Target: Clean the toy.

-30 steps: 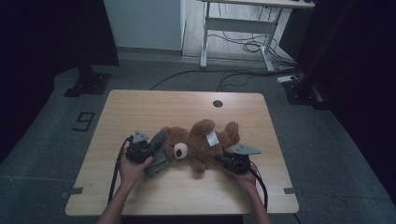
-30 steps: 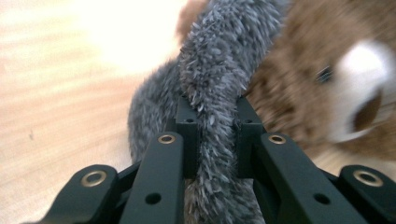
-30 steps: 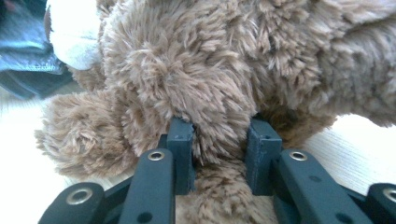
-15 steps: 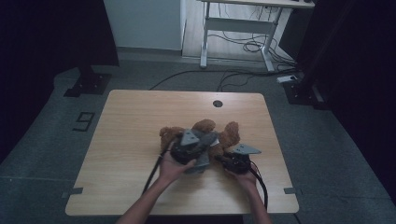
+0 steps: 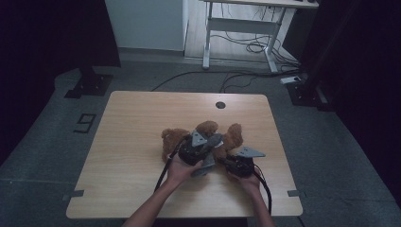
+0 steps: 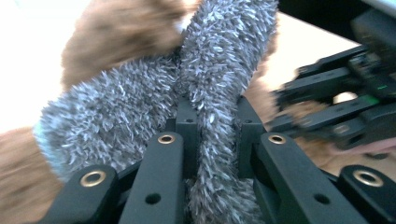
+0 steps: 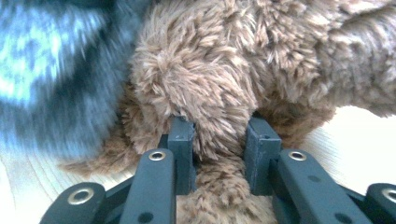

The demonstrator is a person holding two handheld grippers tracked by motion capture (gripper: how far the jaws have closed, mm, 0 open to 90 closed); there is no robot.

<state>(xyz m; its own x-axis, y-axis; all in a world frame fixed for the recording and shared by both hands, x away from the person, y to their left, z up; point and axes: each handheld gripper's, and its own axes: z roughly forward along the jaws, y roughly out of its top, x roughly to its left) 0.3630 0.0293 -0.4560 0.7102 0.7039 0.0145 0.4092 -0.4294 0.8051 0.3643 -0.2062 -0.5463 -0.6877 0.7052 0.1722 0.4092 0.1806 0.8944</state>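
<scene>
A brown teddy bear (image 5: 171, 138) lies on the middle of the wooden table (image 5: 127, 156). My left gripper (image 5: 213, 142) is over the bear, shut on a grey fuzzy cloth (image 5: 206, 166). In the left gripper view the grey fuzzy cloth (image 6: 219, 70) is pinched between the jaws of my left gripper (image 6: 215, 126), with brown fur of the teddy bear (image 6: 116, 28) behind it and my right gripper (image 6: 336, 109) off to the right. My right gripper (image 5: 226, 161) sits at the bear's right side. In the right gripper view my right gripper (image 7: 219, 140) is shut on a limb of the teddy bear (image 7: 210, 70); the grey cloth (image 7: 51, 60) is blurred at upper left.
A round cable hole (image 5: 220, 104) sits near the table's far edge. Beyond the table stand a white desk frame (image 5: 236, 28), loose floor cables (image 5: 246, 47) and a black stand base (image 5: 90, 85). A number mark (image 5: 85, 123) is on the floor at left.
My left gripper has carried the grey cloth rightward, from the bear's left side to over the bear, close to the right gripper. The right gripper has stayed put on the bear's limb.
</scene>
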